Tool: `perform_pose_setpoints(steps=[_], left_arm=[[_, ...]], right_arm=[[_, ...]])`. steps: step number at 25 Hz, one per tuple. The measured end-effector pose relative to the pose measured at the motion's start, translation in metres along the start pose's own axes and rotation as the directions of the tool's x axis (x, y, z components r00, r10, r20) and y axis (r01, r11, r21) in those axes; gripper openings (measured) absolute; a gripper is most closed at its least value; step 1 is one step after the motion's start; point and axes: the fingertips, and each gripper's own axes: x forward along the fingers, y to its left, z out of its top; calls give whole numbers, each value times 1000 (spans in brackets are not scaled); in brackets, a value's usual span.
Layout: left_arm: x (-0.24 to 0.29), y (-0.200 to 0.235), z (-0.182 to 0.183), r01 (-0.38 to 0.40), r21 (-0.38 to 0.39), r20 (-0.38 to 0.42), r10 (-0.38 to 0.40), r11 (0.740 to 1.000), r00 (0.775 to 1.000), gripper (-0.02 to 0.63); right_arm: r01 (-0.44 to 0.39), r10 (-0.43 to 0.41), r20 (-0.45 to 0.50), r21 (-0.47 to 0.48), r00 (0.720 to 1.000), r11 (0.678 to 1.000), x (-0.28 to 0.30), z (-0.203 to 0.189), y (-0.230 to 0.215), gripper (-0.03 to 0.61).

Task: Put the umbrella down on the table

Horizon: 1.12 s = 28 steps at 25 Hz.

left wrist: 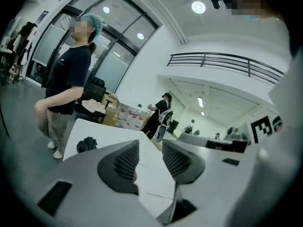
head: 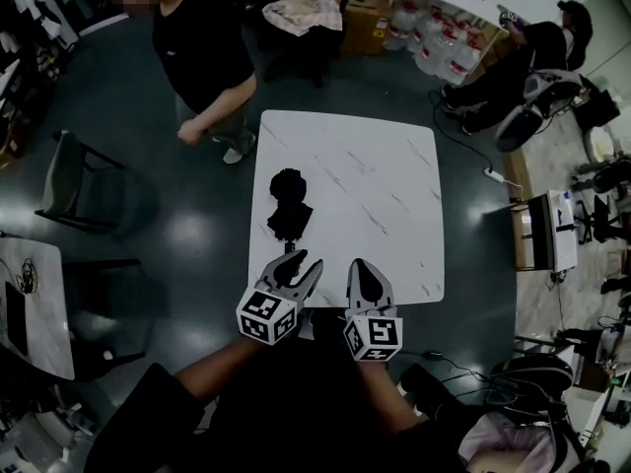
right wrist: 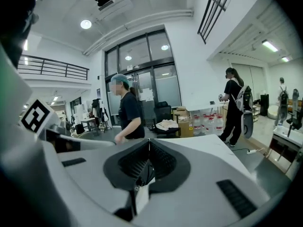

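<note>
Both forearms come in from the bottom of the head view and hold the claws side by side over the near edge of the desk [head: 394, 175], pointing toward its far side and tipped a little downward. The left claw [head: 301, 266] is released: in the left gripper view its jaws stand apart with only the pale desk top showing between them [left wrist: 150, 148]. The right claw [head: 364, 265] is clenched on nothing, its ribbed pads meeting at the tips [right wrist: 149, 143].

The umbrella [head: 287, 205] lies on the left part of the desk, just beyond the left claw and free of both claws. It is black, folded into a short, crumpled bundle, with its bunched cloth toward the far side. In the left gripper view it shows as a small dark lump [left wrist: 86, 144] to the left of the jaws. A person [head: 202, 47] stands by the desk's far left corner.
</note>
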Motion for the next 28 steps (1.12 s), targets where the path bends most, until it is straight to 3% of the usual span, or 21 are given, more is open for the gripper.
perform_pose_setpoints(steps=[4,6,12,15,18,22,28], left_arm=[[-24,-35,7,-32,85,50,28,996,998,41],[-33,-49,7,-71,112,69,63,991,996,21],[-62,-111,-10,-157,121,149,139,980,979,18],[-74,-146,-17,-208,136,203,178,969,963,18],[-89,-179,-25,-270,148,243,230,951,942,18],[-105,-210,-44,-310,158,268,262,937,927,18],[-119,-222,-47,-333,172,296,274,927,915,18]], right_arm=[[-28,28,8,-2,1000,1000,-29,0,8,17],[-67,67,25,-1,997,998,-41,4,14,17],[-197,203,70,-80,977,977,-99,16,30,17],[-231,244,94,-133,965,964,-138,18,29,17],[-264,277,96,-126,956,956,-174,8,27,17],[-285,295,75,-116,953,951,-206,-11,25,16],[-261,277,86,-159,957,952,-232,-6,29,16]])
